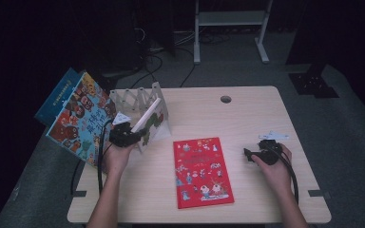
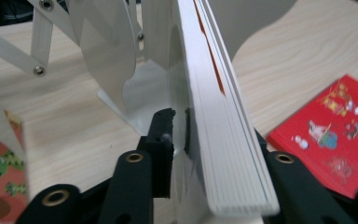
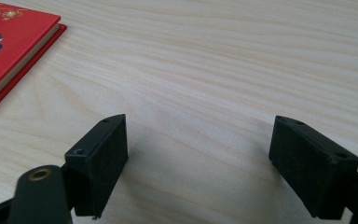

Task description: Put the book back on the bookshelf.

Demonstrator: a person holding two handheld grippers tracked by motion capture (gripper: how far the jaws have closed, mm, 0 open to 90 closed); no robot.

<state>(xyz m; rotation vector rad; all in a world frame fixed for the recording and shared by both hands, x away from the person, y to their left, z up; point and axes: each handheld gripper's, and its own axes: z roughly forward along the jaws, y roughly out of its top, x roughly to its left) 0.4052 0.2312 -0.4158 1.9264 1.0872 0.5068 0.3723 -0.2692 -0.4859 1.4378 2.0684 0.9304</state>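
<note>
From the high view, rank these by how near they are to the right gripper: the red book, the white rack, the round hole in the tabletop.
Measured from the right gripper, at the table's right side:
1. The red book, lying flat just to its left at mid-table.
2. The round hole, beyond it near the table's far edge.
3. The white rack, farthest, at the far left corner.

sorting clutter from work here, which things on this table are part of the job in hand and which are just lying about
In the job:
- left gripper, jaws around the white-edged book
- white-edged book, standing tilted in the rack
- white folding rack

Lying about:
- red book, flat mid-table
- right gripper, open over bare table
- colourful books leaning at the table's left edge
</note>
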